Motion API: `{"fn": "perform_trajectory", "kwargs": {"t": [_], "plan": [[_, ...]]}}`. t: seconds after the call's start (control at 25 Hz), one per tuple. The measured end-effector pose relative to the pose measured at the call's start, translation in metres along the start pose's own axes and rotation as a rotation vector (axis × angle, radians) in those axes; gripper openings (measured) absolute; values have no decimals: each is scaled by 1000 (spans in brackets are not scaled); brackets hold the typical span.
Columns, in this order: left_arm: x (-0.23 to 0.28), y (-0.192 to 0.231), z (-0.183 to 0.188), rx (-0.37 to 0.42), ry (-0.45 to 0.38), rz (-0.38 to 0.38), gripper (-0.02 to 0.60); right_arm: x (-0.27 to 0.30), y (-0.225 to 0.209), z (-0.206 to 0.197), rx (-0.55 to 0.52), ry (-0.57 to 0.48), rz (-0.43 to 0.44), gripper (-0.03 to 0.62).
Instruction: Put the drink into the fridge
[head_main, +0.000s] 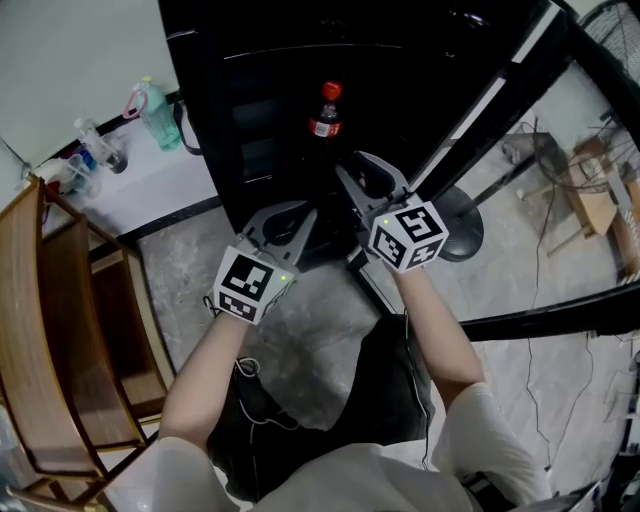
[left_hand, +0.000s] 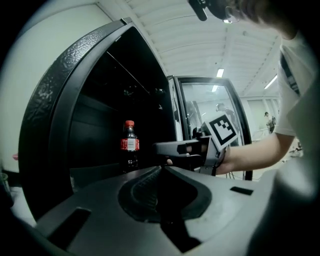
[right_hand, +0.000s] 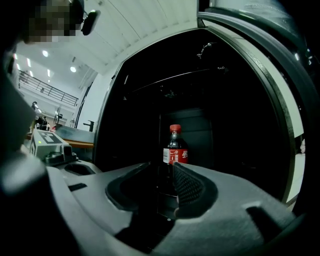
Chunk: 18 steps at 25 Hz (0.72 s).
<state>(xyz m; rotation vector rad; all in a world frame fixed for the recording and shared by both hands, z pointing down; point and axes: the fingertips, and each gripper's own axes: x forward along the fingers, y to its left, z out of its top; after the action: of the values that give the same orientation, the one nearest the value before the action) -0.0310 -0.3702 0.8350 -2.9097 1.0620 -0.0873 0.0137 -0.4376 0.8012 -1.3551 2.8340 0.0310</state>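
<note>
The bottle (right_hand: 175, 150) stands upright on a shelf deep inside the dark fridge (head_main: 260, 90), whose door (head_main: 500, 100) is open. Just short of it, the right gripper (right_hand: 161, 165) is released, jaws slightly apart, holding nothing. The left gripper (left_hand: 161, 169) beside it is clenched and empty.

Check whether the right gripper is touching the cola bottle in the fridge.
Apart. The left gripper view shows, side on, a dark gap between the right gripper and the cola bottle.
</note>
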Motion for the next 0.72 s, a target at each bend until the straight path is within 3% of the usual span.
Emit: {"fn": "perform_trajectory", "kwargs": {"t": [0.28,0.44,0.6,0.72], "plan": [[6,-7,12,53,-61,11,15,-15,-4,-9,-9,1,-6,58],[6,-8,16,20,-84,5,15,-24,-2,-9,-9,-19,-7,32],[5,-15,21,7,-66,-5,15,-35,0,-6,-29,-42,-11,1],[3,-22,11,54,-47,-4,15,-41,0,-6,-45,-37,-15,-5]]}}
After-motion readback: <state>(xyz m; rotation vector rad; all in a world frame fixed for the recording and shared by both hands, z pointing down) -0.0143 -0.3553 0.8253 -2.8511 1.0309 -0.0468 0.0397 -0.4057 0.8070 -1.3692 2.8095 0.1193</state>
